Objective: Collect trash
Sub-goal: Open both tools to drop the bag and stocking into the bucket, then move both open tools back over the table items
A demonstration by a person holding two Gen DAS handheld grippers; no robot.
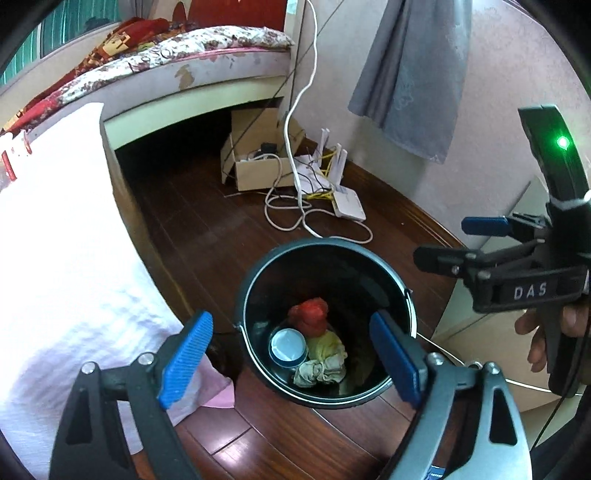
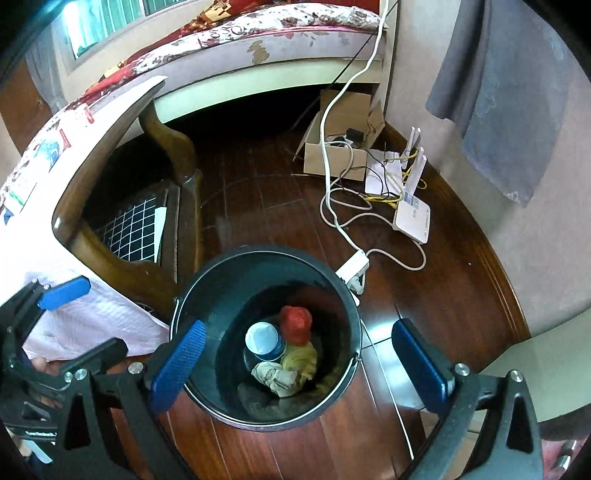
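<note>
Over the black bucket (image 1: 325,325) on the wood floor, near the bed w/ white cover (image 1: 55,240): left gripper (image 1: 291,360) and right gripper (image 2: 299,369) both spread wide, nothing btwn pads. Trash sits at bucket bottom: red wad (image 2: 295,325), cup (image 2: 263,341), crumpled paper (image 2: 277,376). Prob. light, soft, crushable; pinch wads mid-bulge, cup by rim.

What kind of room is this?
Probably a bedroom at home: a bed with a flowery mattress stands at the back, a router with cables lies on the wooden floor, and a trash bucket stands nearby.
</note>
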